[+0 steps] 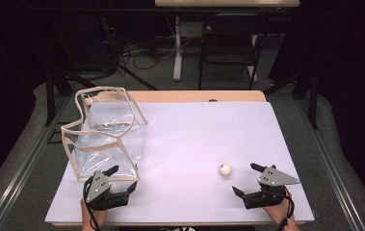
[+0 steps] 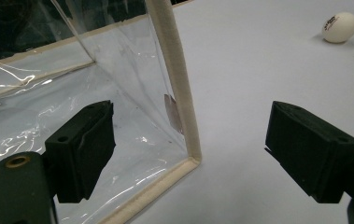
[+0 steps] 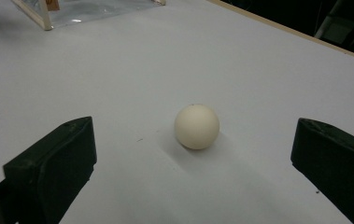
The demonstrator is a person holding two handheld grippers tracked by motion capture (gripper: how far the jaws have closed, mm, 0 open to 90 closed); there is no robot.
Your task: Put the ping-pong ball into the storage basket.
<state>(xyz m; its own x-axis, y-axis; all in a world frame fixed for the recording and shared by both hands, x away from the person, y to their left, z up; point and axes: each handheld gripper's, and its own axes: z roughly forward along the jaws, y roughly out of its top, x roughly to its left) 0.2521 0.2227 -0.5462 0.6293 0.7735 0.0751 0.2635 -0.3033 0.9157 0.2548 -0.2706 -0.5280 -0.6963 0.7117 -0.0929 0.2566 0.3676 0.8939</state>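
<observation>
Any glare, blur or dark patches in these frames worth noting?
High view: room behind the table is very dark. Left gripper view: bright glare streaks on the clear bag; ball sharp. Right gripper view: ball crisp with a soft shadow, near jaws slightly blurred.

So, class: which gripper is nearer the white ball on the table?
Right. The right gripper sits just beside the ball, jaws open toward it. The left gripper is across the table, at the corner of the clear bag.
</observation>
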